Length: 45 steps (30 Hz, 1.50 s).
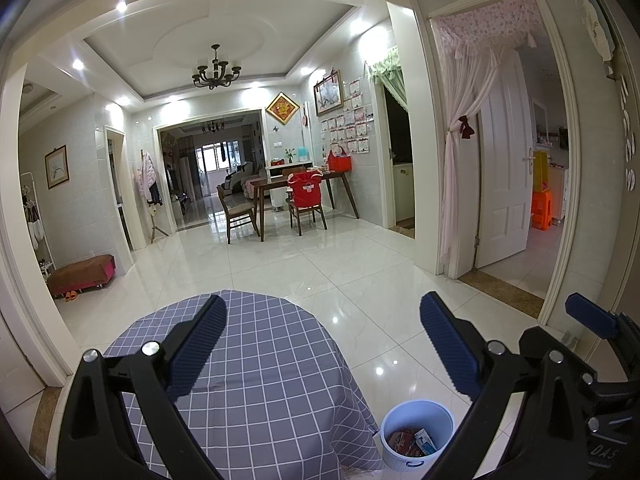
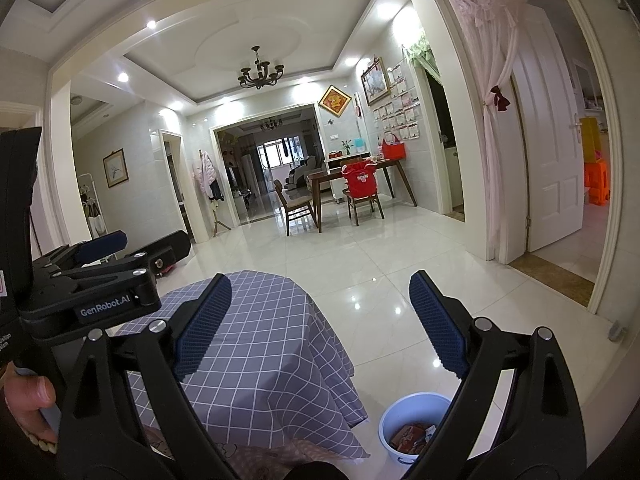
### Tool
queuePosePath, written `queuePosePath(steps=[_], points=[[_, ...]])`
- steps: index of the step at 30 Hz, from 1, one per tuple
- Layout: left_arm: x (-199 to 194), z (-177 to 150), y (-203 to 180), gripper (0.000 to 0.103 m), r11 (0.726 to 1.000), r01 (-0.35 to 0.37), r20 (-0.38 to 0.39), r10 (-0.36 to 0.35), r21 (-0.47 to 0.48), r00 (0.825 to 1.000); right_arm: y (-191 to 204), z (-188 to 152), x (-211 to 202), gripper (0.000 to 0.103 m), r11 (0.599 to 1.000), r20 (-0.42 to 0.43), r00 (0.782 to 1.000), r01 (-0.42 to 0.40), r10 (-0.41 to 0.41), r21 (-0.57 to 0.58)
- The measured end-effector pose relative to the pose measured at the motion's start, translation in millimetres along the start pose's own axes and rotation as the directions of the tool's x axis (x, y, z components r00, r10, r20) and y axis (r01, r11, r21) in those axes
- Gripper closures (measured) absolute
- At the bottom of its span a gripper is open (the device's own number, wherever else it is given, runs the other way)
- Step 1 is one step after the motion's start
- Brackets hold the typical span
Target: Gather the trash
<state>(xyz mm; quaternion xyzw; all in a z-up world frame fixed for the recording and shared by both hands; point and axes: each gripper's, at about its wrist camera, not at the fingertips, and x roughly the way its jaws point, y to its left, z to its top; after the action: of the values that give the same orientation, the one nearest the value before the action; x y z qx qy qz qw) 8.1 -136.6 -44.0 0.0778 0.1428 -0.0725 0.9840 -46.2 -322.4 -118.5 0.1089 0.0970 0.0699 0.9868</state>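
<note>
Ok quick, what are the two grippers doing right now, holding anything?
Left gripper: open, holding nothing.
Right gripper: open, holding nothing.

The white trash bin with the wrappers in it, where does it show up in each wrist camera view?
Left wrist view: the white trash bin sits at bottom centre-right, on the floor.
Right wrist view: the bin sits at bottom centre-right, partly behind the right gripper's right finger.
Shared landmark: the grey checked tablecloth hangs just left of it.
</note>
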Motion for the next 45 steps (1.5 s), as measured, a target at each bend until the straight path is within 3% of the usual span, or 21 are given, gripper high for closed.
queuePosePath(steps=[36, 45], points=[[-4, -29, 11, 0.007, 1.000, 0.017, -0.029, -0.017, -0.008, 0.999, 4, -8, 9, 0.014, 1.000, -0.030, 0.999, -0.021, 0.021, -0.001], [-4, -33, 32, 0.007, 0.999, 0.015, -0.053, -0.017, -0.029, 0.998, 18, -10, 18, 0.014, 0.999, -0.062, 0.998, -0.035, 0.034, -0.017]])
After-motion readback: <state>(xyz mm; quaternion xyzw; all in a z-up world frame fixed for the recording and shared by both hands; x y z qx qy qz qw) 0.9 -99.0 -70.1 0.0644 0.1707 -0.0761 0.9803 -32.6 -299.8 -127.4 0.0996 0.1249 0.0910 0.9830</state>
